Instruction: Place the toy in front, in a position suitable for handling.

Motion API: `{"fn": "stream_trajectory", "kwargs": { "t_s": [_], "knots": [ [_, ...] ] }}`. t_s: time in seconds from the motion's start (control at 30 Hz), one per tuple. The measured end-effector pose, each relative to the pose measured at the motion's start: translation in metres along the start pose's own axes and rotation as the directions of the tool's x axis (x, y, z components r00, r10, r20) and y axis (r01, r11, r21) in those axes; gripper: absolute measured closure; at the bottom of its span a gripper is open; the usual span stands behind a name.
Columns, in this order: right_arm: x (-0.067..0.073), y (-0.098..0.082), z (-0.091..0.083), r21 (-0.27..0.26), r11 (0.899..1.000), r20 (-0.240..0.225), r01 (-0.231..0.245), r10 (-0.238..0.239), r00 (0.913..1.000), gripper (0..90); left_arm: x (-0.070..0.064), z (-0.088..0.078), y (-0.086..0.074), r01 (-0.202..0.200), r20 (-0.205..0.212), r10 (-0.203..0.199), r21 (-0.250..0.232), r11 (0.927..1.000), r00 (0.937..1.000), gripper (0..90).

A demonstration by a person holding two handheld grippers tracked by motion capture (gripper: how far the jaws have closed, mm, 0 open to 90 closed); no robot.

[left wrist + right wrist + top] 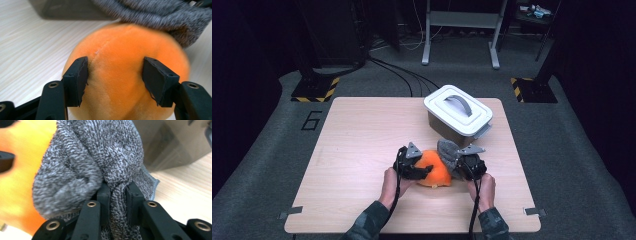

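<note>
An orange plush toy point(438, 174) lies on the wooden table point(362, 145), near its front edge. My left gripper point(115, 80) sits over the plush toy point(117, 50) with a black pad on each side. The pile between the pads bulges round and unpinched, so the jaws stand open. A grey knitted cloth point(448, 151) is draped against the toy's right side. My right gripper point(118, 197) is shut on a bunched fold of this cloth point(95, 157), which rises above the jaws. In the high view the right gripper point(460, 162) is just right of the toy.
A grey box with a white handled lid point(457, 111) stands close behind the toy and cloth, toward the table's far right. Bare wood stretches to the left. Beyond the table, cables and a metal stand sit on the carpeted floor.
</note>
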State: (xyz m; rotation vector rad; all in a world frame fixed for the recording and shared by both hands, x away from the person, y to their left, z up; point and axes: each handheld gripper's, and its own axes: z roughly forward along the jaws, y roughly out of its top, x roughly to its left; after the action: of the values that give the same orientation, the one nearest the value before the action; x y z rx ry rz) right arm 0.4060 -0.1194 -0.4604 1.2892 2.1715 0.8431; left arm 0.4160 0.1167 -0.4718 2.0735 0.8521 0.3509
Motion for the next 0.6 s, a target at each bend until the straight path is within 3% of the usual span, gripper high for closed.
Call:
{"fn": "stream_trajectory", "kwargs": {
  "t_s": [0.07, 0.23, 0.33, 0.4, 0.53, 0.6],
  "knots": [
    [0.002, -0.008, 0.005, 0.001, 1.0, -0.032, -0.001, 0.001, 0.9995, 76.5, 0.005, -0.001, -0.008, 0.016, 0.017, -0.016, -0.01, 0.9998, 0.9997, 38.1],
    [0.006, -0.013, 0.015, 0.036, 0.999, -0.034, 0.006, -0.005, 0.9994, 76.5, 0.004, 0.001, -0.012, 0.029, 0.022, -0.028, -0.02, 0.9994, 0.9993, 38.2],
    [0.002, -0.021, 0.02, 0.114, 0.993, -0.018, 0.018, -0.016, 0.9997, 76.5, 0.008, -0.001, -0.013, 0.033, 0.037, -0.033, -0.018, 0.9993, 0.9988, 38.3],
    [0.002, -0.025, 0.02, 0.129, 0.991, -0.024, 0.018, -0.015, 0.9996, 76.5, 0.008, -0.001, -0.014, 0.037, 0.036, -0.037, -0.021, 0.9991, 0.9987, 38.3],
    [0.001, -0.016, 0.004, 0.09, 0.996, -0.012, 0.009, -0.008, 0.9999, 76.5, 0.011, -0.003, -0.016, 0.047, 0.043, -0.045, -0.03, 0.9985, 0.998, 38.3],
    [0.003, -0.002, -0.016, 0.007, 1.0, -0.029, -0.002, 0.002, 0.9996, 76.5, 0.012, -0.004, -0.018, 0.061, 0.054, -0.059, -0.036, 0.9975, 0.9968, 38.3]
  ]
}}
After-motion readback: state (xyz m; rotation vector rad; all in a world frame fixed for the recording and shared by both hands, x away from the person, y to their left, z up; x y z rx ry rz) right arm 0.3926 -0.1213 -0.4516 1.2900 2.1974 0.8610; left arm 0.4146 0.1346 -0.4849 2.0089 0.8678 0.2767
